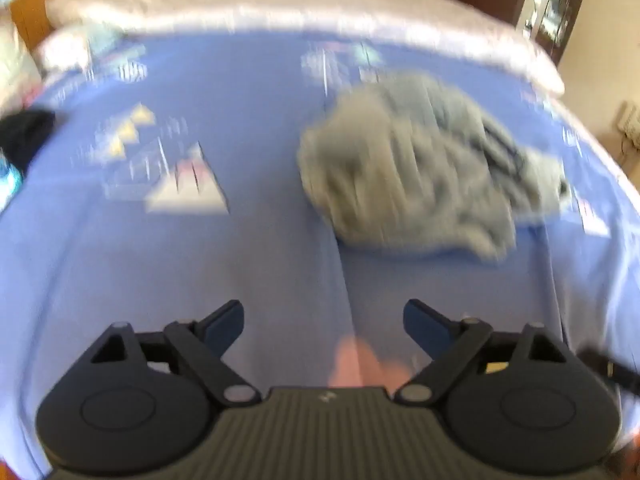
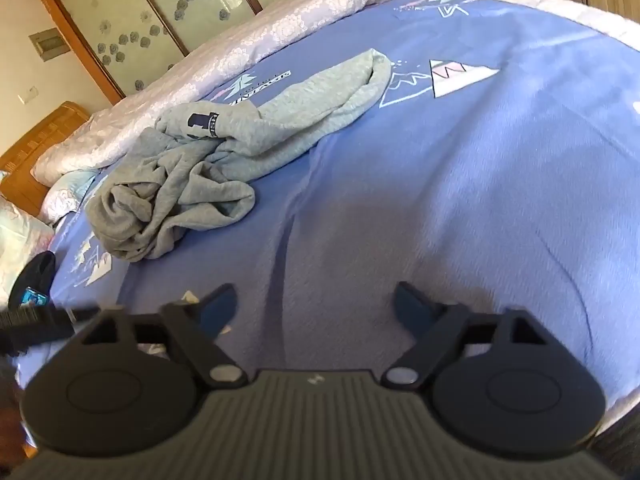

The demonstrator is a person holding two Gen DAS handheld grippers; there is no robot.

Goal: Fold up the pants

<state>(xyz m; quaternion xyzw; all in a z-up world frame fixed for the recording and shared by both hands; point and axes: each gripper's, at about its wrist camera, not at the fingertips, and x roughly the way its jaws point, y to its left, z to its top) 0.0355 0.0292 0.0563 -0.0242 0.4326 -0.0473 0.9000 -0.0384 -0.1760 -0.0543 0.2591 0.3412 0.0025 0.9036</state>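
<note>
Grey pants [image 2: 224, 152] lie crumpled in a heap on a bed [image 2: 500, 168] covered by a blue sheet with triangle prints, one leg trailing toward the upper centre of the right wrist view. In the blurred left wrist view the heap sits right of centre. The left tongs [image 1: 323, 322] and right tongs [image 2: 314, 306] hang over bare sheet at the bottom of their frames, jaws spread wide with nothing between them, well apart from the garment. A pale floral quilt [image 2: 248, 44] lines the bed's far edge.
</note>
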